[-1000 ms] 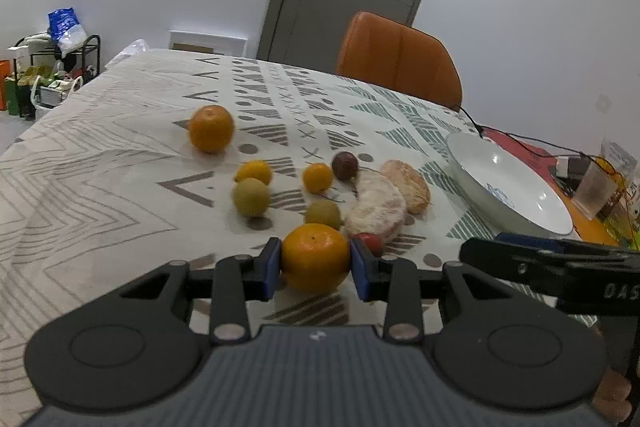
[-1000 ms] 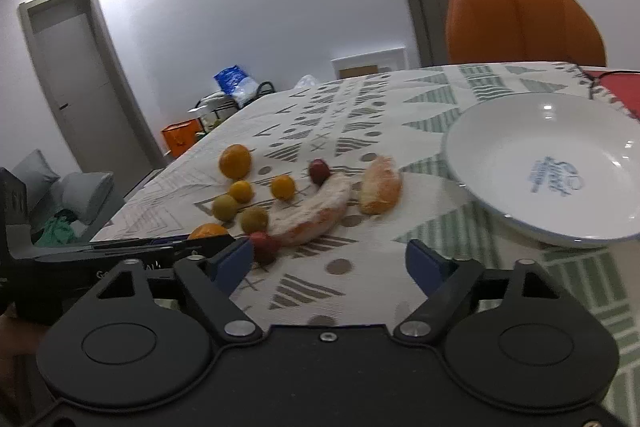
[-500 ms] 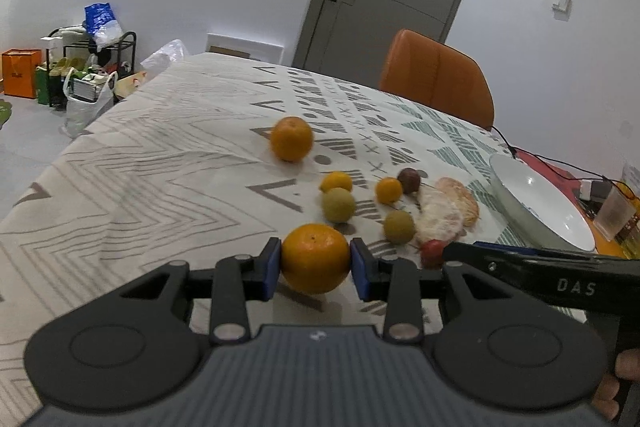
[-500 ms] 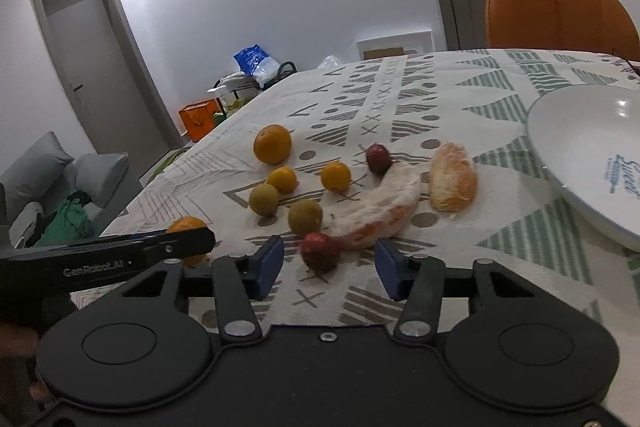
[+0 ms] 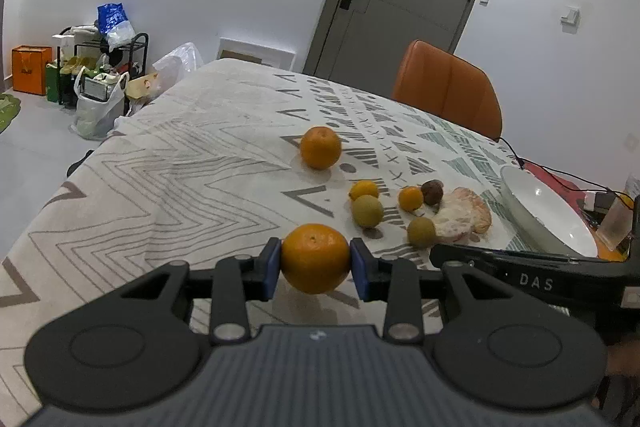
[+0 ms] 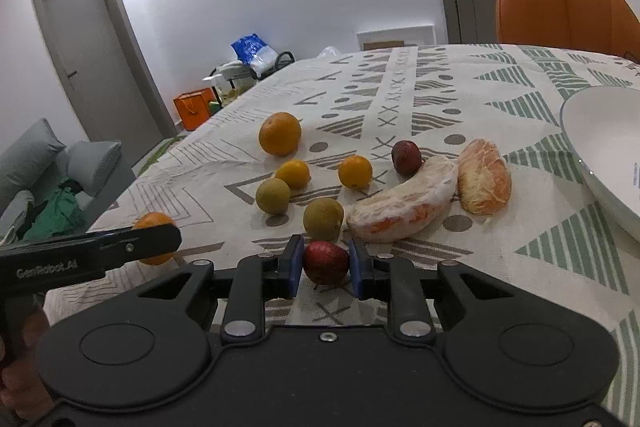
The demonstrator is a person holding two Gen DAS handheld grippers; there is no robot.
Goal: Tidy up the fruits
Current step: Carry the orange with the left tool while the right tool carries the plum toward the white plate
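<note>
My left gripper [image 5: 316, 263] is shut on an orange [image 5: 315, 255] and holds it just above the patterned tablecloth [image 5: 180, 187], left of the fruit cluster. My right gripper [image 6: 325, 267] is closing its jaws; the blue pads [image 6: 295, 265] press both sides of a small red fruit [image 6: 325, 261] that rests on the cloth. Beyond it lie two greenish round fruits [image 6: 323, 219], two small oranges [image 6: 355, 171], a large orange [image 6: 280, 133], a dark red fruit [image 6: 406, 157] and two peeled citrus segments [image 6: 404, 211]. The held orange [image 6: 150, 223] shows at the left of the right wrist view.
A white plate [image 6: 600, 155] stands at the right of the table. An orange chair [image 6: 560, 11] is behind the far edge. Cables and small items lie past the plate [image 5: 560, 183]. A rack with bags [image 5: 100, 67] stands on the floor to the left.
My right gripper moved up to the small red fruit and its jaws closed from wide apart onto it. My left gripper carried the orange leftward, away from the cluster.
</note>
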